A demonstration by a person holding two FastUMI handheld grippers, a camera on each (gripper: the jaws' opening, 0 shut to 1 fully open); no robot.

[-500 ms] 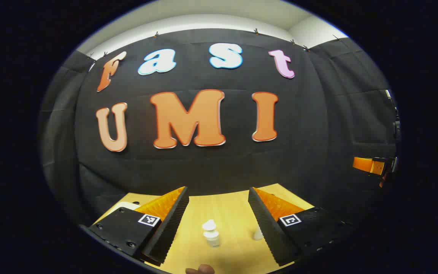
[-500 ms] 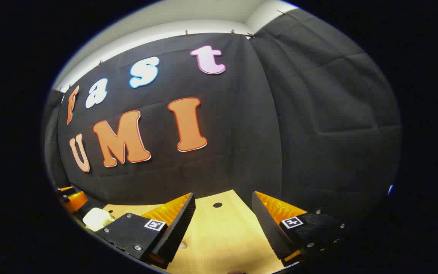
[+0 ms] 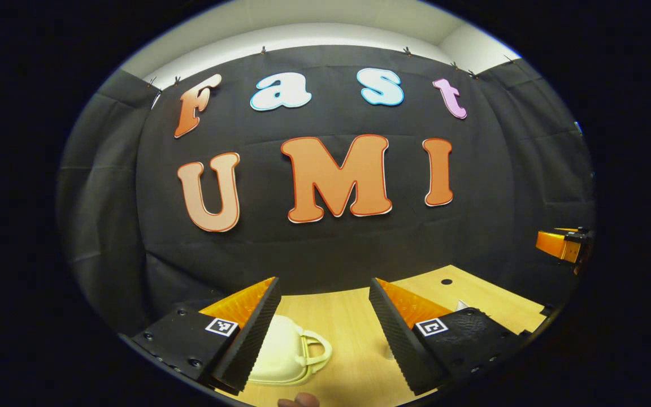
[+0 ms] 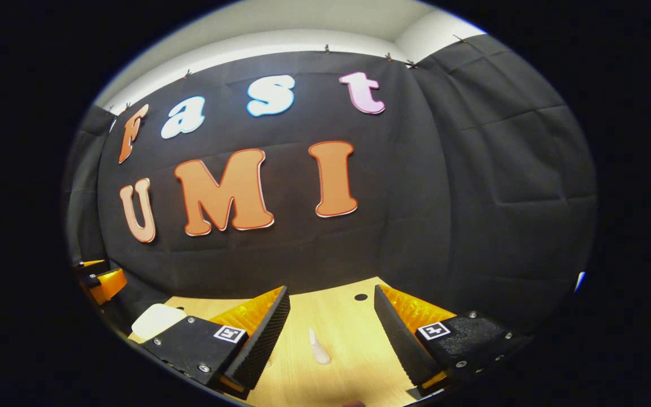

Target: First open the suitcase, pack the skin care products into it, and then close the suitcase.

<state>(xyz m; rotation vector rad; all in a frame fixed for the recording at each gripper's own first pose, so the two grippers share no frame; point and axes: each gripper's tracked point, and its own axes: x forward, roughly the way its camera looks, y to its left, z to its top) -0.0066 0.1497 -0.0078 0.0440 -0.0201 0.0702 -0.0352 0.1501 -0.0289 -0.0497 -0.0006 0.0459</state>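
**Both grippers swung left**

The left gripper (image 3: 324, 316) hung wide open and empty; the closed suitcase (image 3: 286, 350) now lay between its fingers, replacing the jar. The right gripper (image 4: 331, 322), likewise open and empty, now showed a tube (image 4: 319, 347) on the table (image 4: 354, 362).

Cream suitcase on a light wood tabletop

The suitcase (image 3: 283, 353) with its handle is plain cream; the tabletop (image 3: 337, 316) is pale yellow wood grain; a small tube (image 4: 319, 349) on it is white.

Wood table (image 3: 337, 316) – suitcase (image 3: 283, 350), tube (image 4: 319, 349)
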